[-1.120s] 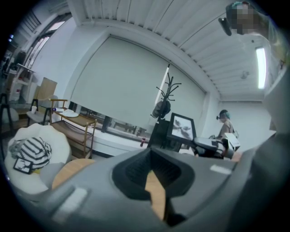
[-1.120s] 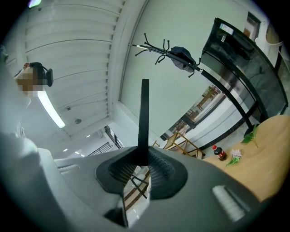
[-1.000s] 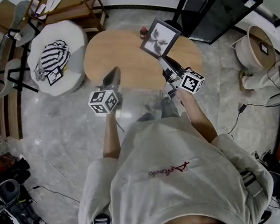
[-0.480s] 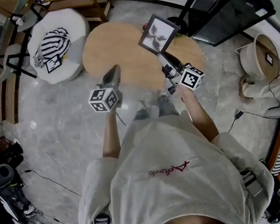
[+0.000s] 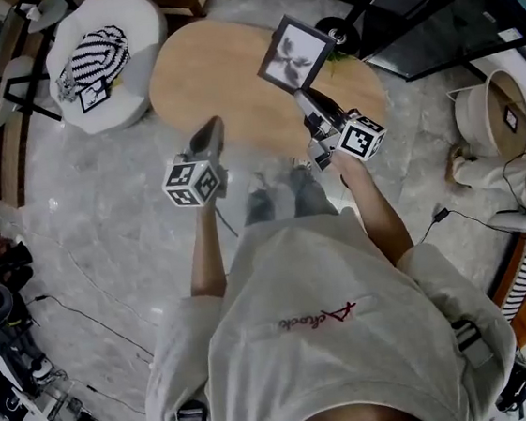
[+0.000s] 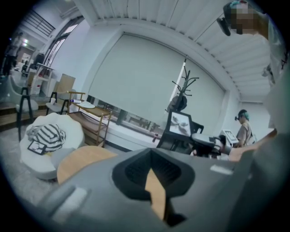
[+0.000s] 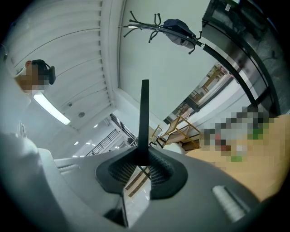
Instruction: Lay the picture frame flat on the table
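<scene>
The picture frame (image 5: 294,54), dark-edged with a grey flower print, hangs tilted above the right part of the round wooden table (image 5: 215,78). My right gripper (image 5: 307,105) is shut on its lower edge. In the right gripper view the frame (image 7: 144,118) shows edge-on as a thin dark bar rising from between the pads. My left gripper (image 5: 209,137) hovers over the table's near edge, shut and holding nothing. In the left gripper view the frame (image 6: 180,124) stands up at the right, beyond the table (image 6: 81,159).
A white pouf (image 5: 135,40) carrying a striped cloth (image 5: 94,54) stands left of the table. A black rack (image 5: 429,7) and a round basket (image 5: 489,105) are at the right. Cables run across the grey stone floor. Another person (image 6: 244,131) stands far right.
The head view has drifted, so everything sits slightly higher in the picture. The right gripper still holds the frame over the same part of the table. The left gripper has barely moved.
</scene>
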{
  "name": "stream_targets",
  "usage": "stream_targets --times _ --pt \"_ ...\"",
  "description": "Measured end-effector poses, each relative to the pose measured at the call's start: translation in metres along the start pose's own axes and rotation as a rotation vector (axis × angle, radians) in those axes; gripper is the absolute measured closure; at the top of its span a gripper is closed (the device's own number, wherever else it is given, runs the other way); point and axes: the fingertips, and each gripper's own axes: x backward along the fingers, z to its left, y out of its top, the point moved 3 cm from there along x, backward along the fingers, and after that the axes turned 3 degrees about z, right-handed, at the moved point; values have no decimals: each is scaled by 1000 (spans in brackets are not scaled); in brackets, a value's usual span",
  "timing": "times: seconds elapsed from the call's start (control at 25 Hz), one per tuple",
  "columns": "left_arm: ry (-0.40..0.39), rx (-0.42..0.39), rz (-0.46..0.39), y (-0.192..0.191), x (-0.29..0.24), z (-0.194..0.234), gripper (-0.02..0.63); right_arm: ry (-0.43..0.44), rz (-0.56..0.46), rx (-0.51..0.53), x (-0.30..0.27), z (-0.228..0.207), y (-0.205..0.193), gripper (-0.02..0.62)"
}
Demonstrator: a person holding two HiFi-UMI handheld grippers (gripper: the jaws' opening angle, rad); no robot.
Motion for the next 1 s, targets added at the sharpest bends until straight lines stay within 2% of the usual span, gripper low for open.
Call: stream_targets --times 0.56,1.0 --pt "31 68 69 -55 -19 20 606 -26 88 -56 -5 -52 -41 522" --pt "43 156 142 -126 -29 27 606 -63 154 -115 5 -95 -89 522"
